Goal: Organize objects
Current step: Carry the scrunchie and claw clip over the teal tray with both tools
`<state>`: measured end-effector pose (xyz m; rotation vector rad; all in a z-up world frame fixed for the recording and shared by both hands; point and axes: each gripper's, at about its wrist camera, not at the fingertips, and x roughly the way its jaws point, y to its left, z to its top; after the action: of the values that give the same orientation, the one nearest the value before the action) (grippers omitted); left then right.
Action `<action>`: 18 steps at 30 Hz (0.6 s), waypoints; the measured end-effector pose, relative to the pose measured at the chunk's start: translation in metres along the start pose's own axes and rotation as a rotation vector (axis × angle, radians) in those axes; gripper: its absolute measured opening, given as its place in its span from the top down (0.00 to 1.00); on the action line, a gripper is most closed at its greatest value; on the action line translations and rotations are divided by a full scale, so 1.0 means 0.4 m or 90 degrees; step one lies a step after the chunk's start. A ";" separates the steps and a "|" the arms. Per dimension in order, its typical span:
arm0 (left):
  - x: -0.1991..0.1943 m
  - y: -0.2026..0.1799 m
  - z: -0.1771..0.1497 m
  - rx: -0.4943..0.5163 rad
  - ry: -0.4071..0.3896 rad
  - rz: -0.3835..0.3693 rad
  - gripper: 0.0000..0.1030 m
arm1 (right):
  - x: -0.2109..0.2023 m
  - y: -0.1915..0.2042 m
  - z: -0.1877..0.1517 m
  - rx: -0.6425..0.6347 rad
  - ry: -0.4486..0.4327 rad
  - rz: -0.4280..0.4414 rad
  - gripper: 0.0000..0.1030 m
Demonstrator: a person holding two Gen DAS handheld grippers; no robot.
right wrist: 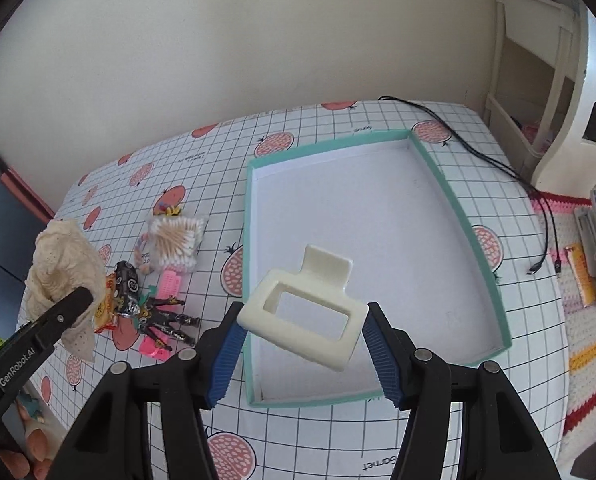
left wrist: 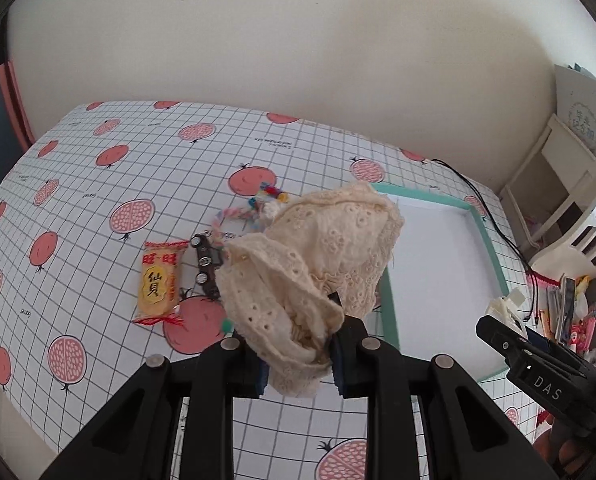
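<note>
Your left wrist view looks down along its tongs [left wrist: 298, 364] from close above the surface [left wrist: 97, 184]; your right wrist view hangs over the teal tray [right wrist: 450, 196]. Both share that tray.

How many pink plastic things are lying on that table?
2 that I can see: one pink piece just in front of the cotton swab pack, another nearer the camera, partly under the black figure toy. More may be hidden beneath the pile.
</note>
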<state>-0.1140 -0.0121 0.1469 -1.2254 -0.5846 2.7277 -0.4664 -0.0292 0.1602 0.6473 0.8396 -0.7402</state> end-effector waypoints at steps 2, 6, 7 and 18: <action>-0.002 -0.036 0.016 0.010 -0.007 -0.007 0.75 | -0.016 -0.015 0.022 0.007 -0.014 -0.005 0.40; -0.014 -0.104 0.056 0.018 -0.023 -0.021 0.75 | -0.050 -0.035 0.073 0.003 -0.045 -0.024 0.40; -0.014 -0.118 0.067 0.017 -0.028 -0.025 0.75 | -0.056 -0.037 0.087 0.001 -0.053 -0.029 0.40; 0.034 -0.229 0.178 0.015 -0.063 -0.046 0.75 | -0.022 -0.095 0.209 0.025 -0.092 -0.042 0.40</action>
<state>-0.1818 0.0538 0.2151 -1.0474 -0.5928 2.7388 -0.4654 -0.1112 0.2020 0.5956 0.7182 -0.8548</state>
